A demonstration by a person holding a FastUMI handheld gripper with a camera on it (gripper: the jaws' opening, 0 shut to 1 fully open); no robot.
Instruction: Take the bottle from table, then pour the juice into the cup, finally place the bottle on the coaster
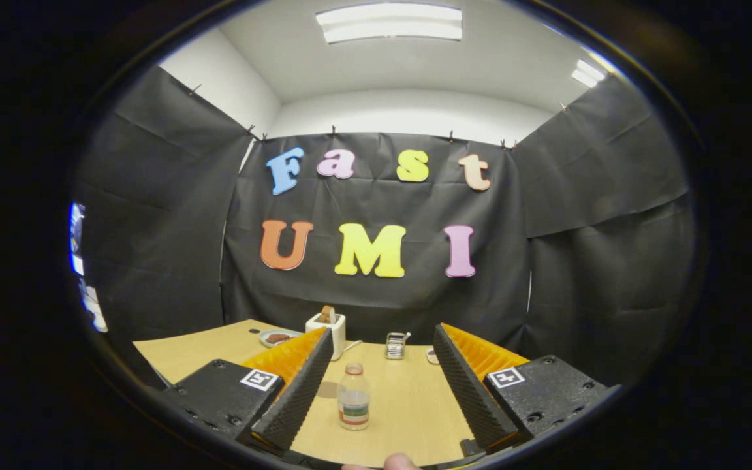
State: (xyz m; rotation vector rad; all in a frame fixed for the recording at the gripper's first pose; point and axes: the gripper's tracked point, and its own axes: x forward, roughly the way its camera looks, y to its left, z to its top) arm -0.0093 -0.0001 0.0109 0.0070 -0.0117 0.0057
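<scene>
Standing upright on the surface point(408, 405), the bottle point(354, 397) is small and clear, with a pale cap, a banded label around its lower half and pale liquid inside. It sits between the 2 fingers of the hand-held gripper point(382, 356), nearer the left one and touching neither. The fingers are spread wide, with nothing held. Just left of the bottle, partly hidden behind the left finger, lies a flat round brownish coaster point(328, 390). Far across the surface stand a white toaster point(326, 333) with a slice in its slot, a plate point(276, 337) of dark food to its left, and a small metal rack point(395, 345) to its right. A fingertip point(399, 462) shows at the near side, below the gripper.
</scene>
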